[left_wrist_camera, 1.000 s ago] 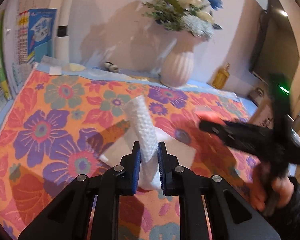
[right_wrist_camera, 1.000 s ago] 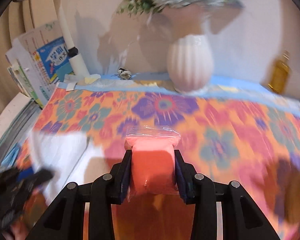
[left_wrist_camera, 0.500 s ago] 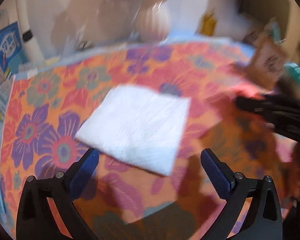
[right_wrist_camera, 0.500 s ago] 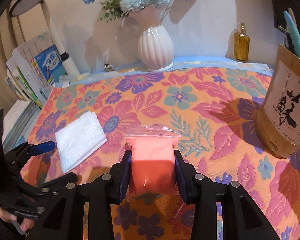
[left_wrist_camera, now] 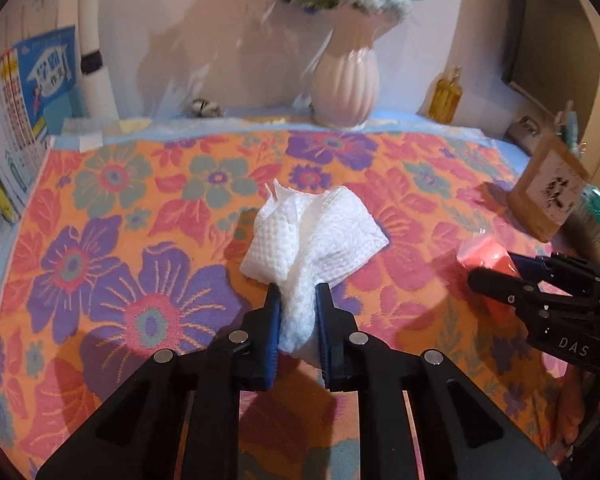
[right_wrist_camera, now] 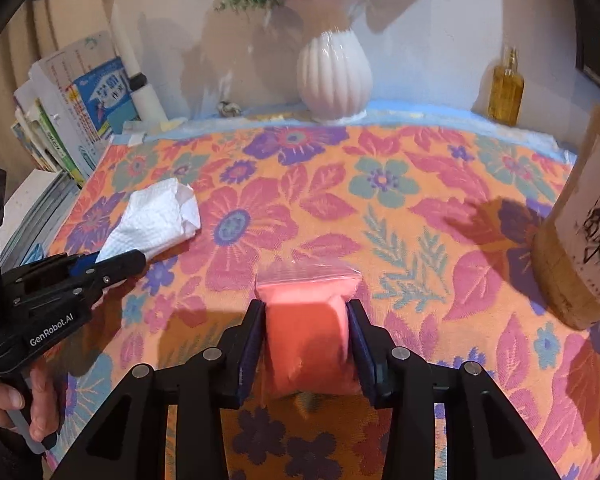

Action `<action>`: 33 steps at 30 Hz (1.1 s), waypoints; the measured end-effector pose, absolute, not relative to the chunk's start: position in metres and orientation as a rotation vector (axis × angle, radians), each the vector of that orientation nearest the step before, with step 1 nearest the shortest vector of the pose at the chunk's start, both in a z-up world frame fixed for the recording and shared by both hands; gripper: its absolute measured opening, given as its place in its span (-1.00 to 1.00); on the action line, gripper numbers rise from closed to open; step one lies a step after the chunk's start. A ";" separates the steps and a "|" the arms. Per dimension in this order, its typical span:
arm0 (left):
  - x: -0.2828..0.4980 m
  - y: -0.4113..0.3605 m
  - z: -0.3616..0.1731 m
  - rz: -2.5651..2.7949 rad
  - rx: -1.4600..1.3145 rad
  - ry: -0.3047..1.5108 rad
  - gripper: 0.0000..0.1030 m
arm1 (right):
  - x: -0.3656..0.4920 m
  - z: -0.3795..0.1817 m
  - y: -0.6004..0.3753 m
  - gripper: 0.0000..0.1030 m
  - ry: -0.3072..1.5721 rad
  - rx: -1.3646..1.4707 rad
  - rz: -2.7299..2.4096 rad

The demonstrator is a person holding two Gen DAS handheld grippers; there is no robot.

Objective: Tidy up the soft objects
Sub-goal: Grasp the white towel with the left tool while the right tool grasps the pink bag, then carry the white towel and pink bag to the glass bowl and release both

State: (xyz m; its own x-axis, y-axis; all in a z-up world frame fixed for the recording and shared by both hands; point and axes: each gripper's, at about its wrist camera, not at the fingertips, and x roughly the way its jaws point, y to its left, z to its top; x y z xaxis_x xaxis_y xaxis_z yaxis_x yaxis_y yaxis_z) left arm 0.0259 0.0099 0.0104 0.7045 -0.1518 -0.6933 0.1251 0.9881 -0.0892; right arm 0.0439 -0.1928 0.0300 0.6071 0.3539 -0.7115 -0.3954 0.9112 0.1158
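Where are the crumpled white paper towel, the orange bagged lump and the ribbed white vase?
crumpled white paper towel (left_wrist_camera: pixel 320 232), left wrist view, bunched middle.
orange bagged lump (right_wrist_camera: pixel 306 332), right wrist view, front face.
ribbed white vase (right_wrist_camera: pixel 334 76), right wrist view, belly.

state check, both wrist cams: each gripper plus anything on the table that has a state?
left gripper: shut on the white paper towel
white paper towel: crumpled, pinched at one end
right gripper: shut on the orange bag
orange bag: squeezed between the fingers, sealed top edge forward
white vase: upright, holding flowers
amber bottle: upright
wooden holder: standing on the cloth
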 end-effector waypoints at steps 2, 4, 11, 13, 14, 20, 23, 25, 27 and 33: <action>0.017 0.009 0.021 -0.194 -0.085 0.729 -0.75 | 0.030 0.039 -0.196 -0.25 0.749 -0.038 0.491; 0.006 0.005 0.034 -0.201 -0.104 0.692 -0.75 | 0.022 0.041 -0.202 -0.26 0.751 0.006 0.508; -0.028 -0.021 0.091 -0.239 -0.098 0.563 -0.75 | -0.011 0.071 -0.256 -0.26 0.701 0.200 0.493; -0.036 -0.035 0.110 -0.250 -0.101 0.516 -0.74 | -0.019 0.091 -0.278 -0.26 0.656 0.253 0.489; -0.040 -0.043 0.118 -0.243 -0.105 0.492 -0.74 | -0.025 0.105 -0.291 -0.26 0.621 0.274 0.477; -0.045 -0.121 0.160 -0.376 -0.054 0.405 -0.74 | -0.048 0.159 -0.366 -0.26 0.508 0.358 0.347; -0.041 -0.172 0.175 -0.465 0.000 0.399 -0.74 | -0.056 0.174 -0.415 -0.26 0.478 0.495 0.331; -0.035 -0.208 0.182 -0.527 0.025 0.405 -0.74 | -0.062 0.186 -0.447 -0.26 0.440 0.529 0.259; -0.028 -0.239 0.188 -0.580 0.038 0.424 -0.74 | -0.067 0.193 -0.475 -0.26 0.411 0.533 0.166; 0.009 -0.324 0.188 -0.715 0.023 0.559 -0.74 | -0.061 0.183 -0.556 -0.26 0.460 0.584 -0.087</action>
State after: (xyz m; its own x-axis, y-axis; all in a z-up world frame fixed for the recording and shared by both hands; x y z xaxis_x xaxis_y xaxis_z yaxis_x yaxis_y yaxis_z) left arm 0.0091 -0.3240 0.1877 0.6153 -0.6149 -0.4933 0.6269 0.7610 -0.1667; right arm -0.0606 -0.5555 0.1828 0.8956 0.0489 -0.4421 0.2072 0.8337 0.5119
